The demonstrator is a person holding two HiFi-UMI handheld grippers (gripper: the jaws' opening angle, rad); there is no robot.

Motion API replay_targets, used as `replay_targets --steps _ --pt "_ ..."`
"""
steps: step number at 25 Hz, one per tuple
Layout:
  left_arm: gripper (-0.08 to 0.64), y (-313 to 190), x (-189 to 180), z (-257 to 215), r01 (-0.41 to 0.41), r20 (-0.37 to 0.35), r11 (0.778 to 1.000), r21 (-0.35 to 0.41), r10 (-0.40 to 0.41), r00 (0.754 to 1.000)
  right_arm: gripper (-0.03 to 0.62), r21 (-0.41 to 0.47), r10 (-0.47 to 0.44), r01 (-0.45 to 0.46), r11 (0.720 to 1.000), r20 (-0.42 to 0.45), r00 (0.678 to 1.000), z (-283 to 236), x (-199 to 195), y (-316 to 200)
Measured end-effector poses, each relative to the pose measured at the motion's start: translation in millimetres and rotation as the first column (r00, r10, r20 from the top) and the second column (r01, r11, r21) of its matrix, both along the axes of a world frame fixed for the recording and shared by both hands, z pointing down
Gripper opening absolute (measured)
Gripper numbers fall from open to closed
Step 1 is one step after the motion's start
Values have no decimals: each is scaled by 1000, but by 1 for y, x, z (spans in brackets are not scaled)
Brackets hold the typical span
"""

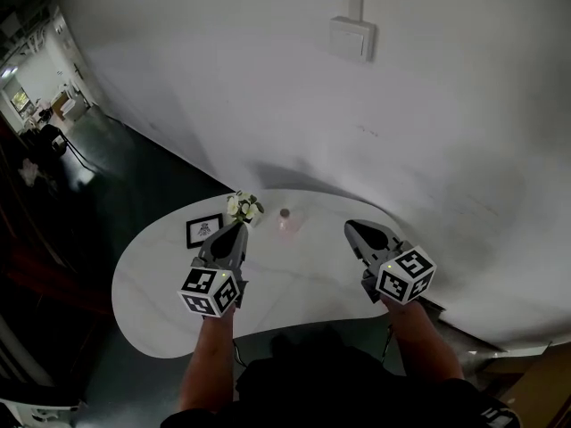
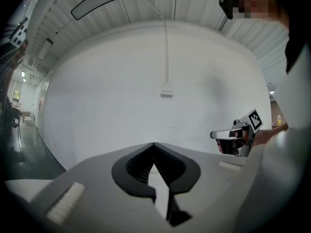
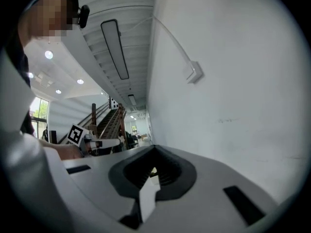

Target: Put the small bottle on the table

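Note:
A small pale pink bottle (image 1: 285,222) stands upright on the white rounded table (image 1: 294,283), towards its far edge. My left gripper (image 1: 239,226) hovers just left of the bottle, apart from it; in the left gripper view its jaws (image 2: 154,145) meet at the tip with nothing between them. My right gripper (image 1: 351,228) is to the right of the bottle, also apart from it, and its jaws (image 3: 155,148) look shut and empty. Both gripper views point up at the wall, so neither shows the bottle.
A small bunch of white flowers (image 1: 243,207) sits behind the left gripper's tip, and a black picture frame (image 1: 204,230) lies to its left. A white wall with a switch box (image 1: 351,38) rises behind the table. Dark floor lies at the left.

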State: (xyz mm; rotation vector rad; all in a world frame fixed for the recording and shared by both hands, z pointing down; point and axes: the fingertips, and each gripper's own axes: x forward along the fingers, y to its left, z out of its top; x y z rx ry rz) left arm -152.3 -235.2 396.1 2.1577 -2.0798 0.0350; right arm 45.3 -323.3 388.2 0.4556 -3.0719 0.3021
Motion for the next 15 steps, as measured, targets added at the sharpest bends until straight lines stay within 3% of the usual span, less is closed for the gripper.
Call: replay_targets --steps 4,15 --pt "11 0 -13 -2 15 -9 1000 6 -15 1000 9 58 9 -6 998 -43 999 -5 -12 4" --pt "11 -3 -16 5 -11 -1 1000 -15 11 1000 9 45 30 -28 999 -42 999 -4 -19 6"
